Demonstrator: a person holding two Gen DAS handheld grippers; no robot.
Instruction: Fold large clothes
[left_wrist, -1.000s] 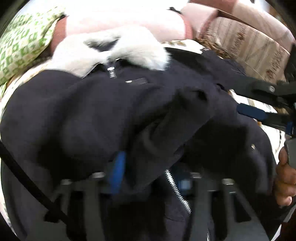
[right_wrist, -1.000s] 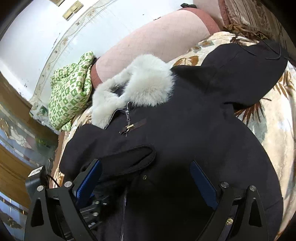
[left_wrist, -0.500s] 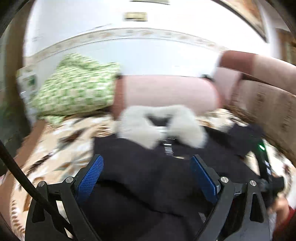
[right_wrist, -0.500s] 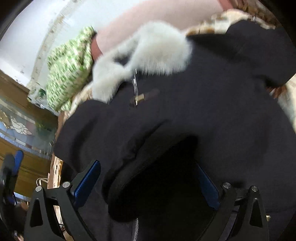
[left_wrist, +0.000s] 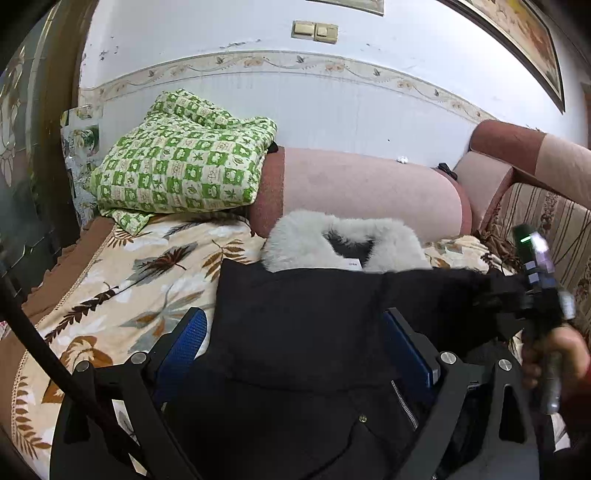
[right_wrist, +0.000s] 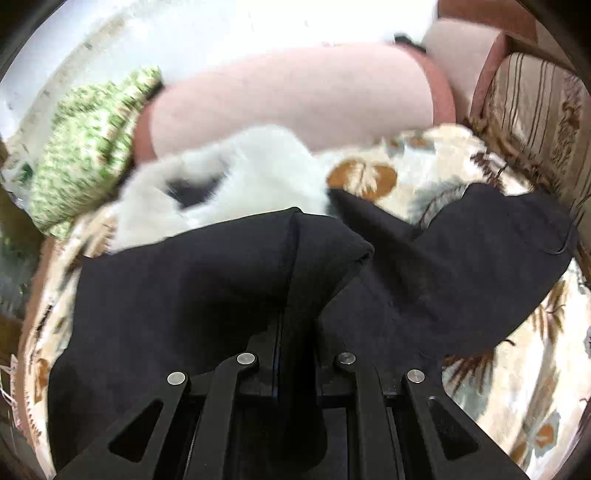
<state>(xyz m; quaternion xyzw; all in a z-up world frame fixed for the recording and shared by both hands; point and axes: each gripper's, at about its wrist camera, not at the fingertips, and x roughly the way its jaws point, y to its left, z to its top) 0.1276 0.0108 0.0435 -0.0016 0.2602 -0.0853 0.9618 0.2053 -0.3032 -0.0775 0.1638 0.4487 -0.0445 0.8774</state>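
Your black coat (left_wrist: 314, 332) with its white fur collar (left_wrist: 343, 240) lies on the leaf-print sofa (left_wrist: 122, 280), filling the lower centre of both frames. Your right gripper (right_wrist: 295, 332) has its fingers clenched on a sleeve fold. Your left gripper (left_wrist: 295, 343) hovers with fingers spread wide, grasping nothing.

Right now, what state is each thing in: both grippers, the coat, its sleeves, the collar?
left gripper: jaws open, holding nothing.
right gripper: jaws shut on a fold of the coat.
black coat: lying on the leaf-print bedspread, partly folded.
right sleeve: spread outward, unfolded.
fur collar: lying open toward the bolster.
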